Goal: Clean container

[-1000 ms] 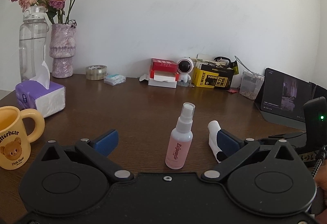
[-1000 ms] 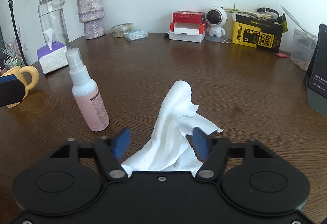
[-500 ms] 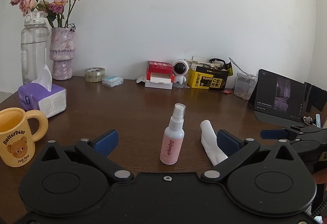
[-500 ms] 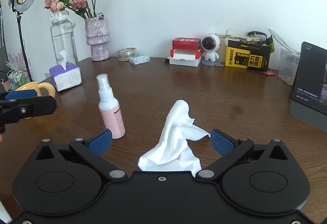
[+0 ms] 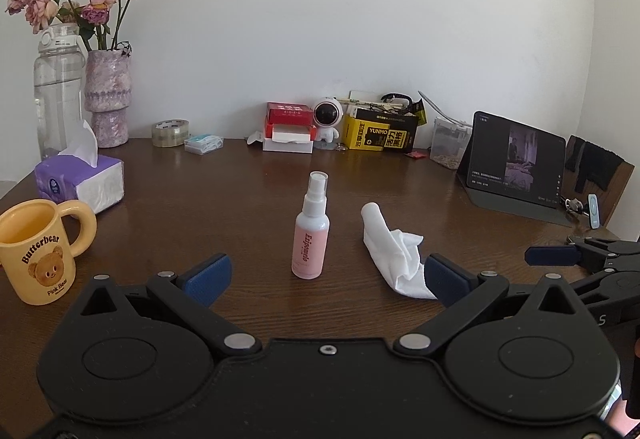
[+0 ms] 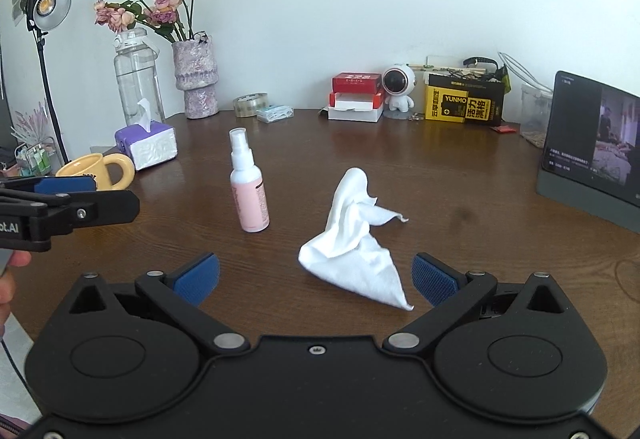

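Note:
A pink spray bottle (image 5: 311, 231) (image 6: 249, 191) stands upright on the brown table (image 5: 240, 199), ahead of my left gripper (image 5: 326, 277), which is open and holds nothing. A crumpled white cloth (image 6: 356, 243) (image 5: 394, 251) lies on the wood just beyond my right gripper (image 6: 316, 279), also open and empty. A yellow bear mug (image 5: 38, 249) (image 6: 98, 169) stands at the left. The left view catches the right gripper's blue pads (image 5: 552, 255) at its right edge; the right view shows the left gripper's fingers (image 6: 68, 199) at its left edge.
A purple tissue box (image 5: 80, 179), clear water bottle (image 5: 56, 95) and vase of roses (image 5: 108, 95) stand at the back left. Tape, small boxes, an astronaut figure (image 5: 327, 119) and a yellow box (image 5: 380, 133) line the wall. A tablet (image 5: 516, 171) leans at the right.
Both grippers have pulled back from the bottle and cloth. The right gripper's jaws opened wider and released the cloth, which now lies free on the table.

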The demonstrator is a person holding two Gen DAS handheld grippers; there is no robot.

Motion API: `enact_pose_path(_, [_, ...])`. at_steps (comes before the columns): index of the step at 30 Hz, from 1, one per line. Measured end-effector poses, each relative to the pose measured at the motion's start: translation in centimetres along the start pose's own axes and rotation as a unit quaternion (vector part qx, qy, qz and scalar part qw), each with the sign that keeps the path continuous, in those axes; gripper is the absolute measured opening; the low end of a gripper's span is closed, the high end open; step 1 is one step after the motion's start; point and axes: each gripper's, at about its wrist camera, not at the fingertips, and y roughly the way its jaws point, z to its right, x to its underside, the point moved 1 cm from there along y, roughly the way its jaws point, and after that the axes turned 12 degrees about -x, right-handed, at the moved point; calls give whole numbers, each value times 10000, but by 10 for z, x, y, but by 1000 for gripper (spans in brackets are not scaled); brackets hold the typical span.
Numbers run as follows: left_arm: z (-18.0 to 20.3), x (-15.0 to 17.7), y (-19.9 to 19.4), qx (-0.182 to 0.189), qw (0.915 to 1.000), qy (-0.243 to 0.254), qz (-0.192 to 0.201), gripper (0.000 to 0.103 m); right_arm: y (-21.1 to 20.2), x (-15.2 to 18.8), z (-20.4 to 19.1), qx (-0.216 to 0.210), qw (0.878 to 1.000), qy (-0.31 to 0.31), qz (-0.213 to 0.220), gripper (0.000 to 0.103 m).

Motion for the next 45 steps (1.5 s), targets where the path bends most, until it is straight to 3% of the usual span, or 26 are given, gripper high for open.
enact_pose_path(9, [-3, 16, -11, 64, 9993, -338, -152, 103, -6, 22, -8, -113, 9989, 453, -22, 103])
enact_pose_path(24, [-1, 25, -9, -54, 9987, -335, -381, 103, -2, 26, -11, -116, 9991, 407, -101, 103])
enact_pose_path(45, [0, 25, -11, -36, 9988, -356, -348, 103, 1, 26, -12, -126, 9992, 350, -159, 103])
